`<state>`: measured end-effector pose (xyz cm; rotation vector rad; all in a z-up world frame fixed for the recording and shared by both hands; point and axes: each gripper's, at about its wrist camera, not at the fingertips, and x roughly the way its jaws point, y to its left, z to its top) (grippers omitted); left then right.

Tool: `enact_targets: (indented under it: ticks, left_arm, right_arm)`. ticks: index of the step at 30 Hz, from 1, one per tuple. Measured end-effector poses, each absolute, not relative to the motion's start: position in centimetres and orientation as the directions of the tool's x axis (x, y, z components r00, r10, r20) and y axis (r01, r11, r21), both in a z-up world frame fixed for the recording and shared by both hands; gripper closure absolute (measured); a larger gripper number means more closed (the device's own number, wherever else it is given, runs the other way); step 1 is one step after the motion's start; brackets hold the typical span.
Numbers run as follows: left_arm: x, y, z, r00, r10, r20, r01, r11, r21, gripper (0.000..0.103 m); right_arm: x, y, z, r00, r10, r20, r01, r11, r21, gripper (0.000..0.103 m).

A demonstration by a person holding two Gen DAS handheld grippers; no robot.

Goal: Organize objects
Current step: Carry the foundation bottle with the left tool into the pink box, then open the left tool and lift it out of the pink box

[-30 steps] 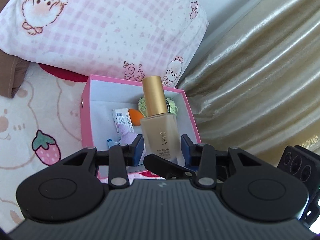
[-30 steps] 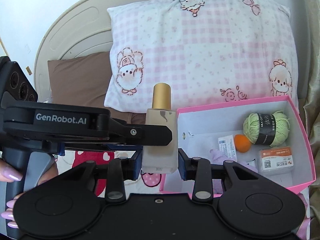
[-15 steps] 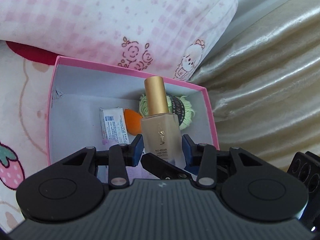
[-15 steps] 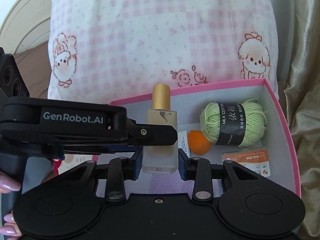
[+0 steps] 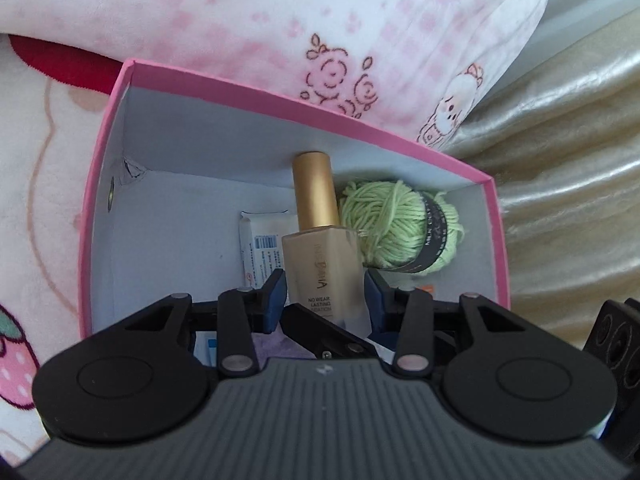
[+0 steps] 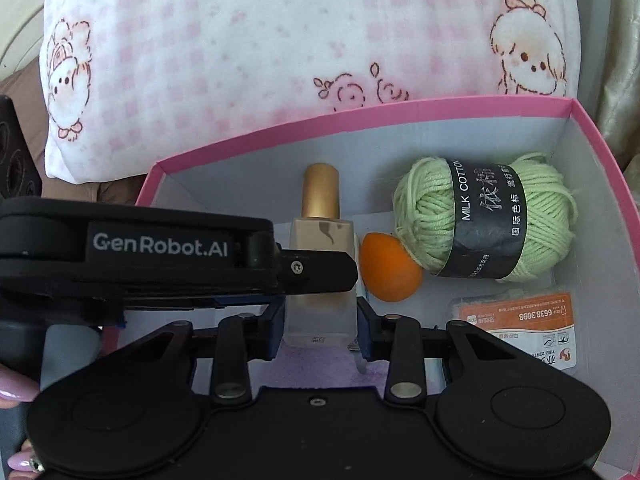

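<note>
Holding one foundation bottle (image 5: pixel 324 264) between them, both grippers sit over the pink box (image 5: pixel 100 216). Left gripper (image 5: pixel 325 294): blue pads pinch the bottle's lower body from either side. Right gripper (image 6: pixel 320 320): pads clamp the same bottle near its base, with the left gripper's black finger (image 6: pixel 312 270) crossing in front of the glass. Bottle is inside the box opening, upright relative to the box's back wall, gold cap toward that wall.

Left wrist view only: flat white packet with blue print (image 5: pixel 260 248) left of the bottle, strawberry-print blanket (image 5: pixel 36 184) left of the box, shiny beige curtain (image 5: pixel 568 184) right of the box.

Right wrist view only: orange egg-shaped sponge (image 6: pixel 390 268) just right of the bottle, touching the yarn; orange-and-white sachet (image 6: pixel 520 320) in front of the yarn; fingertips with pale purple nails (image 6: pixel 12 388) at the left edge.

Both views: green yarn ball (image 6: pixel 484 216), soft, stranded, with a dark paper band, right of the bottle. Bottle is frosted square glass with a matte cylindrical cap. Box is rigid card, pink outside, white inside. Pink-checked pillow (image 6: pixel 280 60) lies behind the box.
</note>
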<state>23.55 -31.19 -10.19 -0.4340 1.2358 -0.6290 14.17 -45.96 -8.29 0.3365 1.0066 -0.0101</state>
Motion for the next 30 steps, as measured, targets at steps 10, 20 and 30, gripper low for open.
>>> enact_targets:
  ticks: [10,20,30]
  left_arm:
    - [23.7,-31.7,-10.0,0.226,-0.584,-0.779,0.215,0.81,-0.545,0.065]
    - [21.9,-30.6,-6.3,0.224,-0.594,-0.773,0.251,0.801,-0.543,0.063]
    - [15.0,-25.5,0.2,0.344,-0.529,-0.776,0.301,0.845,-0.443,0.061]
  right_arm:
    - [15.2,-45.7,-9.7,0.494,0.109,-0.862,0.181,0.957,0.225,0.062]
    - [12.1,-44.1,-6.3,0.59,0.048,-0.806,0.122,0.981,0.148,0.043]
    - [5.1,-41.5,-0.6,0.673,0.025,-0.739,0.107,0.986,0.131,0.043]
